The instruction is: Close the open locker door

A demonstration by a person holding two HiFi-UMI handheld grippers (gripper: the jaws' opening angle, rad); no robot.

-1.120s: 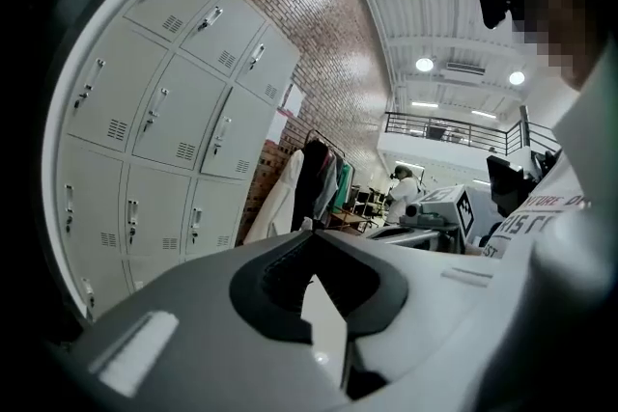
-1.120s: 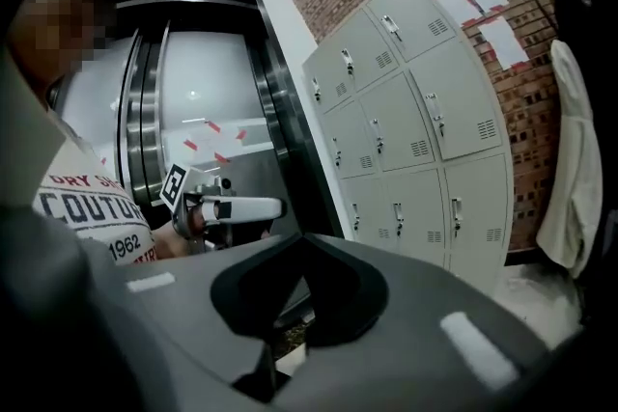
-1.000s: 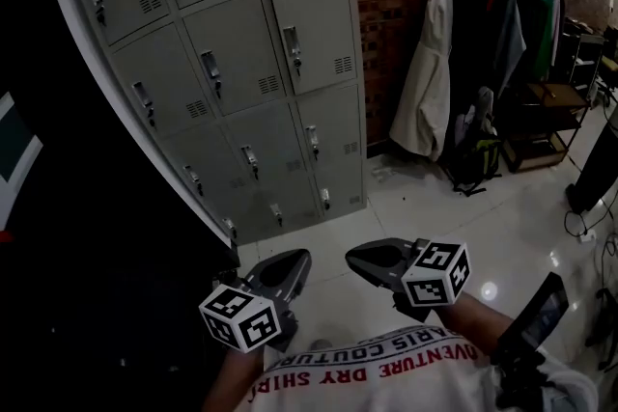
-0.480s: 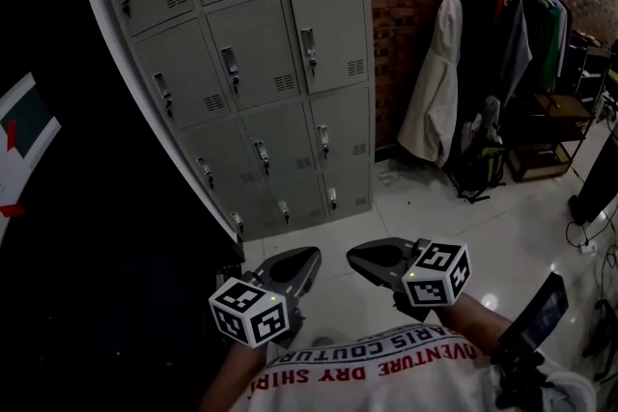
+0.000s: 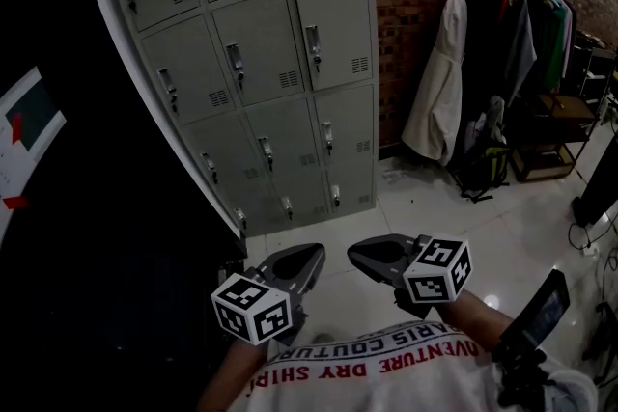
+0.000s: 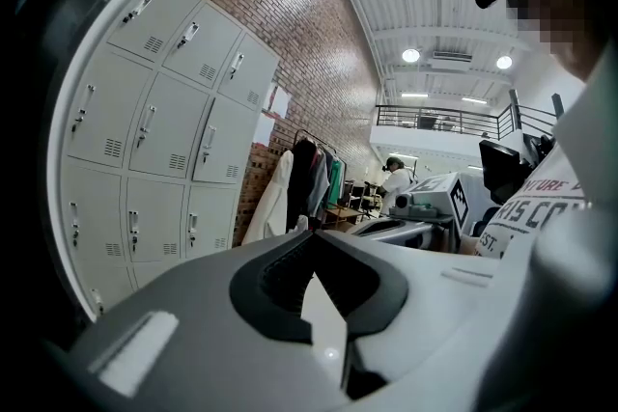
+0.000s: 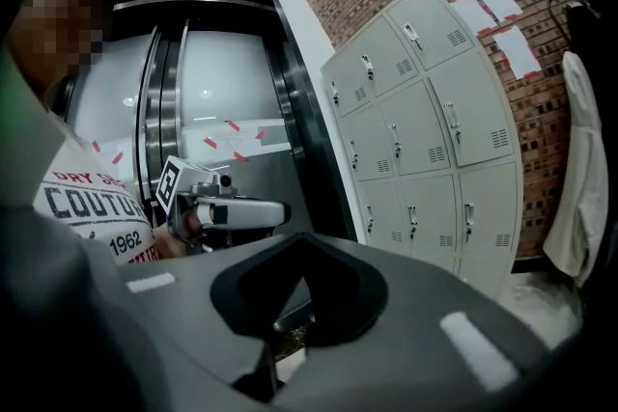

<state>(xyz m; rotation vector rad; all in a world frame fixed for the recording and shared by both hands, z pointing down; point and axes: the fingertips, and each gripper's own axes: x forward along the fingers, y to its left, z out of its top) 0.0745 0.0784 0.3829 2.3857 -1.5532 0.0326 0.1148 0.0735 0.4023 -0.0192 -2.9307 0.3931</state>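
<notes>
grey steel locker bank (image 5: 261,63): visible doors flush, long axis upright | left gripper (image 5: 311,253): clenched, empty | right gripper (image 5: 355,252): clenched, empty

Lockers (image 5: 261,63) drifted right in head view; left tool (image 5: 307,258) nudged right.

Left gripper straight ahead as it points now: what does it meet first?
Nothing near. The left gripper points across the floor toward the clothes rack. The dark coats hanging on it look first in line, though depth is unclear.
</notes>
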